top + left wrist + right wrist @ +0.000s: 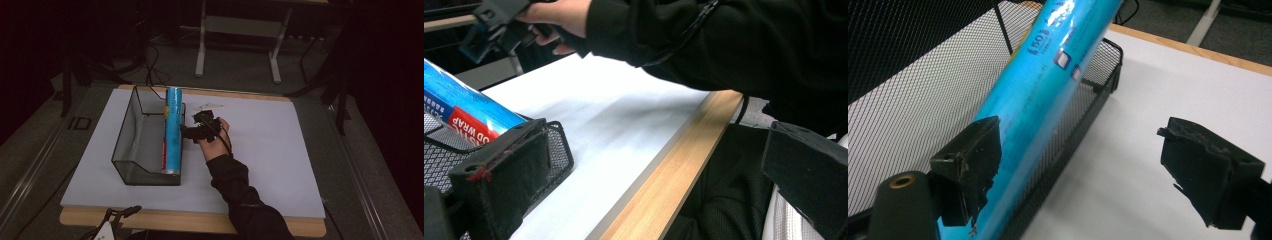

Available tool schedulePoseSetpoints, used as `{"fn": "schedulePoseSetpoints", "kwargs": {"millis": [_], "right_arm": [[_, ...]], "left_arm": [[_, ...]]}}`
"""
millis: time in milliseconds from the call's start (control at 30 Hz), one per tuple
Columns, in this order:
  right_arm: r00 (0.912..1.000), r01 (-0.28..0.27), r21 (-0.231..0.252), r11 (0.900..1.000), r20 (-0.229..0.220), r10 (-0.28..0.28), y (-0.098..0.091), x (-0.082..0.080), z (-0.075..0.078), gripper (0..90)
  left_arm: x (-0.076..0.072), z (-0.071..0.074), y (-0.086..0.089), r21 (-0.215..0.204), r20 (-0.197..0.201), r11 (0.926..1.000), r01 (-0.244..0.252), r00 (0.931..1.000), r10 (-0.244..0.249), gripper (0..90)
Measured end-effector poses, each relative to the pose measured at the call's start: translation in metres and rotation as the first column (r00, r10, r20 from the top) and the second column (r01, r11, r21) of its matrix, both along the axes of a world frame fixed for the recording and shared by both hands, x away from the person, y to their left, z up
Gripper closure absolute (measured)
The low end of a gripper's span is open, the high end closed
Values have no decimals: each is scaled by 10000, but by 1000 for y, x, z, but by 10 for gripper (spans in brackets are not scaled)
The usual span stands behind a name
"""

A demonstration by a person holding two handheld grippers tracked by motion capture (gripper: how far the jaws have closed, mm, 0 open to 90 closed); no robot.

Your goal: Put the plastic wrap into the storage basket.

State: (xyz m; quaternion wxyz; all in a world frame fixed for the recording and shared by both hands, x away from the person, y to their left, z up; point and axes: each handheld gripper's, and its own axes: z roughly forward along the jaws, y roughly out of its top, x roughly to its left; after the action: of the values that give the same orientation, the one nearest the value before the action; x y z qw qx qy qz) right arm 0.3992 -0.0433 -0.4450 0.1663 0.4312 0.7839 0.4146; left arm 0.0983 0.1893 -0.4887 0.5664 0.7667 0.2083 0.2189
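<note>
Looking from our edge of the table [260, 150] outward, we have the left gripper [117, 217] parked at about seven o'clock, over the wooden lip. In its own view the jaws stand wide apart with nothing between them, so it is released and idle. Its cable and body sit close to the near end of the wire basket [131, 150], and a careless lift of that hand could, we judge, nudge the basket and shift everything in it.

Further out, near the centre, our right gripper [192, 131] hangs just beside the basket's right wall, at roughly three o'clock from the blue roll of wrap [1048, 100]. Its jaws are spread, with no pad pressing on anything; the roll shows beside the left jaw rather than between the two.

The roll lies in the basket along that right wall, its far end propped up on the rim toward twelve o'clock and sticking out above it. That is our main worry: it rests on a thin wire edge and is round and slick, so a brush from the open jaw could roll it off the rim or tip it onto the table.
</note>
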Motion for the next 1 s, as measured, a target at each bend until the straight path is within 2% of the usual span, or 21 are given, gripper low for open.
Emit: {"fn": "schedulePoseSetpoints", "kwargs": {"millis": [167,367,1000], "right_arm": [[10000,-34,107,9999,-4,34,-19,-8,0,161],[9997,-219,-117,9997,129,221,-35,-16,0,159],[9971,-762,-186,9969,-29,761,-85,-54,-21,150]], "left_arm": [[0,0,0,11,3,10000,-21,10000,21,1],[0,0,0,44,-5,10000,-2,10000,2,1],[0,-1,-1,133,-18,9999,15,10000,-15,1]]}}
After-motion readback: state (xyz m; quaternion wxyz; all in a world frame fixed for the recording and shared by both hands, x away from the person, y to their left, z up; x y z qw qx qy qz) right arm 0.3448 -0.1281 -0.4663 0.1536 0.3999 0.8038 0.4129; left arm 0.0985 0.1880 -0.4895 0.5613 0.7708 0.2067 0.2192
